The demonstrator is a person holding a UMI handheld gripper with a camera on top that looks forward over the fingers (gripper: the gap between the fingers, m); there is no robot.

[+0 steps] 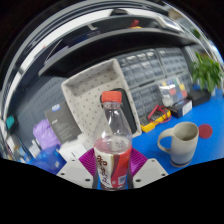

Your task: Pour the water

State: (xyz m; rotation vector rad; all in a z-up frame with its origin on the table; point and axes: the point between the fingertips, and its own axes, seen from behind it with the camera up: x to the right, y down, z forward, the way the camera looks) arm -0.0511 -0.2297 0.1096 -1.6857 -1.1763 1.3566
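A clear plastic bottle (112,140) with a red cap and a red-and-white label stands upright between my fingers. My gripper (112,165) is shut on the bottle, and the purple pads (89,162) press on the label at both sides. To the right of the bottle, a little beyond the fingers, a beige mug (180,142) sits on the blue table (150,148) with its handle turned toward the bottle. The mug's inside is not visible.
A white crate-like basket (95,95) stands behind the bottle. A purple object (46,133) lies to the left. A yellow item (157,119) and a red disc (205,130) sit past the mug, with a green plant (208,70) further right.
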